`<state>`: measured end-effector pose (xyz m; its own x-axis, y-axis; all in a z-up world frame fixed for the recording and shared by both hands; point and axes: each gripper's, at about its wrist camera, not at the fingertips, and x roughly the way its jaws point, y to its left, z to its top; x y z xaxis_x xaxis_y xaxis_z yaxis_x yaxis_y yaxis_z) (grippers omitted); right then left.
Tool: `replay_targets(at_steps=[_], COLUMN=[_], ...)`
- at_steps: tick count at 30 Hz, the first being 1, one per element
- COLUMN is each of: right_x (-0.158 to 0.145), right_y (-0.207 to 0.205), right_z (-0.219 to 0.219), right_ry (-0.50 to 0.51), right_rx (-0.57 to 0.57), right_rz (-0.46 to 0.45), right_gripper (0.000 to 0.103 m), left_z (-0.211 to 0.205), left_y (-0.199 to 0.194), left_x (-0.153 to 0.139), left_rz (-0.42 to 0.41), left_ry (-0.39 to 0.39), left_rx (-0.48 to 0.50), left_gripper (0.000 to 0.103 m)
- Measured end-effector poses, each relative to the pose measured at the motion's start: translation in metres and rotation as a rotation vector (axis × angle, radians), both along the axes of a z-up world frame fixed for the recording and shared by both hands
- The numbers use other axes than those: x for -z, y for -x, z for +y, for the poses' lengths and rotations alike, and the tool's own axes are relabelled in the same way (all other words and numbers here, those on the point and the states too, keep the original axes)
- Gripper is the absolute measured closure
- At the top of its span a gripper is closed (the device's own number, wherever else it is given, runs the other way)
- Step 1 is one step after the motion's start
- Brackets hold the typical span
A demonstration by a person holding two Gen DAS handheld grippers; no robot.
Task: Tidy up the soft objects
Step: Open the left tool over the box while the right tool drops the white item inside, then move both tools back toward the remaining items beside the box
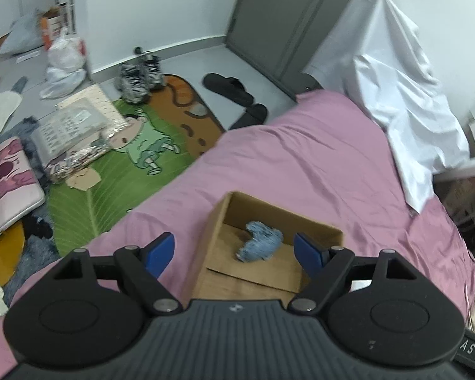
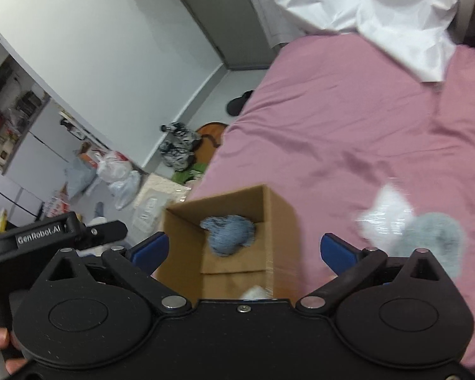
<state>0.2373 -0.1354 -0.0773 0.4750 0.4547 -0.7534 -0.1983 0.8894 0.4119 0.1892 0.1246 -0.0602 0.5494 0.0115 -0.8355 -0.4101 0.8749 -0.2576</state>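
Both the left gripper [image 1: 234, 255] and right gripper [image 2: 242, 251] are held open and empty above a cardboard box [image 2: 278, 221] in which a blue fluffy toy [image 1: 259, 243] is seen, on the bed [image 1: 300, 158].

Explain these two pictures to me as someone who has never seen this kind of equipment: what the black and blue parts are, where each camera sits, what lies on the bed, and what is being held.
No robot here: a person carries a two-finger hand-held gripper in each hand, with a wide-angle camera on each looking forward along its fingers. One picture is from the left hand-held gripper, the other from the right hand-held gripper. The blue fingers on both stand apart, holding nothing. Below them is a bed with a pink sheet. On it stands an open cardboard box with a blue fluffy soft item inside. Beside the box, on the sheet, lie a grey fluffy item and a blurred white item. A white cloth drapes over the far end.
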Motion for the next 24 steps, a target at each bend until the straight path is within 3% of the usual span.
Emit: replay_targets(at_steps=[4,6,8,24], right_x=[0.000,-0.001,-0.001,0.022], right_y=[0.010,0.015,0.021,0.043], right_z=[-0.022,-0.035,-0.049,-0.107], right_ry=[0.016,0.021,0.034,0.083], right_rx=[0.027,0.044,0.064,0.164], right_rz=[0.008,0.012,0.012,0.115], right_gripper=[0.000,0.000,0.000,0.000], left_z=[-0.016,-0.023,-0.032,-0.102], left_y=[0.002,0.003,0.003,0.001], left_x=[-0.006,-0.008,-0.010,0.007], left_rz=[-0.019,-0.037,-0.043,0.011], left_ry=[-0.001,0.009,0.007,0.021], left_rx=[0.045,0.063,0.083,0.259], left_gripper=[0.020,0.012,0.010,0.010])
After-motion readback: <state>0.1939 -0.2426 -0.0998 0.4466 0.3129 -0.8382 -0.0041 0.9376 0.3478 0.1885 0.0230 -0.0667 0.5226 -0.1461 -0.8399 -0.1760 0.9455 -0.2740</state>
